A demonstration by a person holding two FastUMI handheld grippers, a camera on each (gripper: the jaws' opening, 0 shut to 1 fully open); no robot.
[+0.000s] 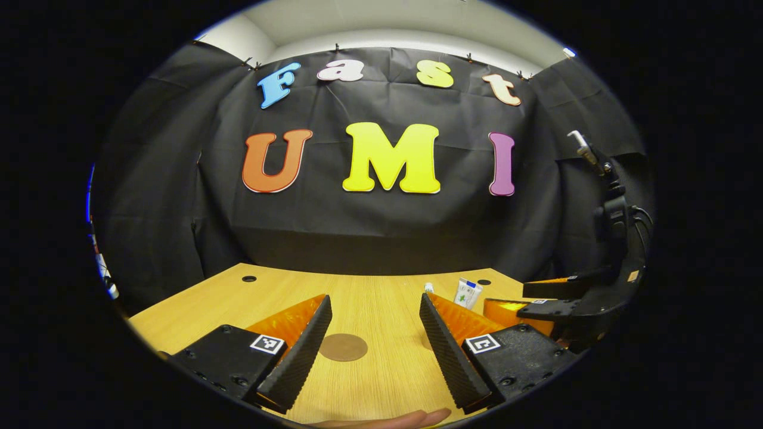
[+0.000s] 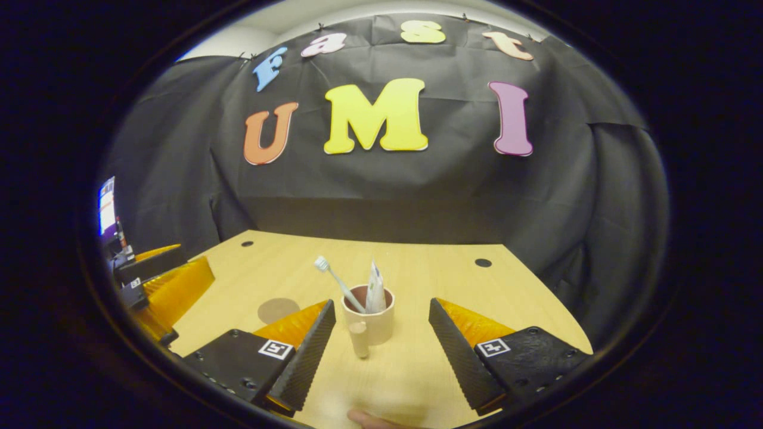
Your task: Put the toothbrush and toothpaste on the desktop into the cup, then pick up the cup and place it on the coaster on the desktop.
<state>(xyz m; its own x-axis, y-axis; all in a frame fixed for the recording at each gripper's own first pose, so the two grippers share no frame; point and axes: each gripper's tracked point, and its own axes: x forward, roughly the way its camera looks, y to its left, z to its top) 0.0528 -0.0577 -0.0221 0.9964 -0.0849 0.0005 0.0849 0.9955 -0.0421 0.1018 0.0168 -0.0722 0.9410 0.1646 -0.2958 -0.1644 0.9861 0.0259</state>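
Black cloth forms the booth wall behind a light wooden table (image 2: pixel 417 262), with a strip of pale wall above the cloth. Two dark round holes sit near the far edge of the table. In the right gripper view, the cup (image 2: pixel 369 322) stands upright on the table, between and just beyond the fingers of the right gripper (image 2: pixel 381 342), whose jaws stand wide apart and touch nothing. The toothbrush (image 2: pixel 340 280) leans in the cup with its bristle head up and to the left; the toothpaste (image 2: pixel 374 286) stands upright beside it inside the cup. The cup's handle faces the camera. The coaster (image 2: pixel 277 310), a flat brown disc, lies on the table well to the left of the cup and is partly hidden behind a gripper finger. In the left gripper view, the left gripper (image 1: pixel 375 339) hangs over the coaster (image 1: pixel 343 347) with jaws apart and nothing between them. There the cup is hidden behind gripper parts; the toothpaste top (image 1: pixel 468 293) and the toothbrush tip (image 1: pixel 428 288) project above them. A fingertip is cut off at the bottom edge of each view.
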